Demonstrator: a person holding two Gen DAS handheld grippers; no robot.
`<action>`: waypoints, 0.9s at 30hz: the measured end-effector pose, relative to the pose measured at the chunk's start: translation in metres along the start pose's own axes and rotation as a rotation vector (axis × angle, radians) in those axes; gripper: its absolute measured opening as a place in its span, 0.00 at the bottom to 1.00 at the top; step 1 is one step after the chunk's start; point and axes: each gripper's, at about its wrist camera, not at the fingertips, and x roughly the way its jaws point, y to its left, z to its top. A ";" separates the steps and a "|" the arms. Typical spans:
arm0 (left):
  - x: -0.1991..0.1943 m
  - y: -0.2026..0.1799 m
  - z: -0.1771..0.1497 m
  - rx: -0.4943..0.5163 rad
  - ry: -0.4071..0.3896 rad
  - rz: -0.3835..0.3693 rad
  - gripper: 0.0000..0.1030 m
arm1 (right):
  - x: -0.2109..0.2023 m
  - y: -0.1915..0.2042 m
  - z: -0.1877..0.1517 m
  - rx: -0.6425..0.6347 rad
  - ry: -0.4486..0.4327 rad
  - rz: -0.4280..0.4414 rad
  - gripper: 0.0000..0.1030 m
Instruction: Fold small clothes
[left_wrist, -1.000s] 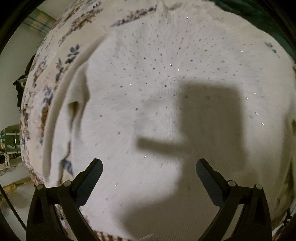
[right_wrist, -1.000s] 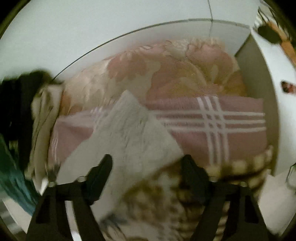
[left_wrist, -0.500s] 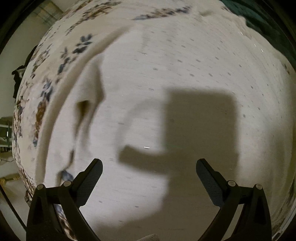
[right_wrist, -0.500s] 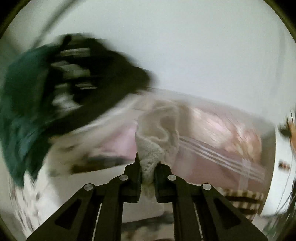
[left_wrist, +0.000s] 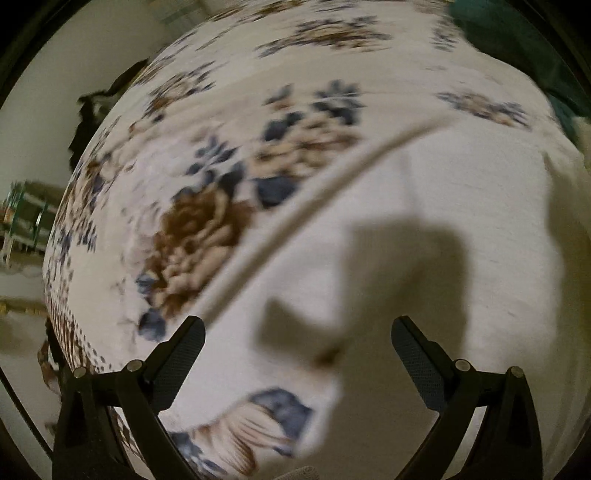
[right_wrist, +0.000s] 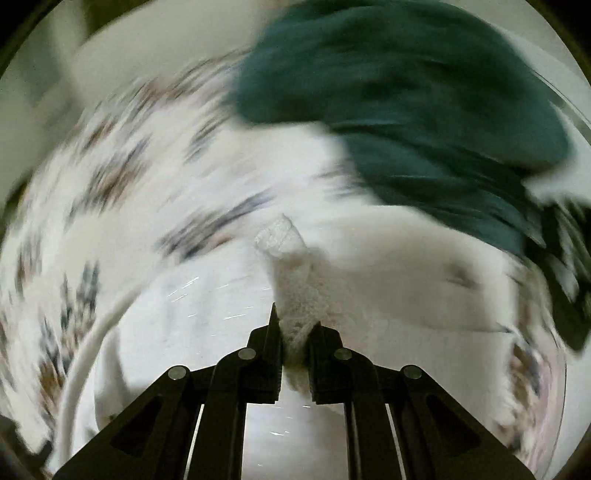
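A cream knit garment (left_wrist: 424, 206) lies spread on a floral bedsheet (left_wrist: 207, 221). In the left wrist view my left gripper (left_wrist: 297, 343) is open and empty just above the garment's lower left part, near its long edge. In the right wrist view my right gripper (right_wrist: 295, 332) is shut on a ribbed piece of the cream garment (right_wrist: 295, 291), which stands up between the fingers. The rest of the garment (right_wrist: 221, 325) lies below it. This view is blurred by motion.
A dark green cloth (right_wrist: 399, 96) lies heaped beyond the garment, also at the top right of the left wrist view (left_wrist: 517, 40). A dark patterned item (right_wrist: 569, 280) sits at the right. The bed's edge and floor (left_wrist: 22, 288) are at left.
My right gripper shut on the ribbed cream fabric and swung left with it over the garment. My left gripper shifted left toward the garment's edge, still open.
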 end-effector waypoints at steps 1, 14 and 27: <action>0.011 0.011 0.002 -0.022 0.011 0.010 1.00 | 0.017 0.040 -0.003 -0.070 0.017 -0.004 0.10; 0.053 0.073 0.008 -0.116 0.053 -0.004 1.00 | 0.063 0.172 -0.051 -0.172 0.173 0.072 0.18; 0.039 0.252 -0.117 -0.439 0.217 -0.022 1.00 | -0.014 -0.026 -0.132 0.191 0.335 0.226 0.60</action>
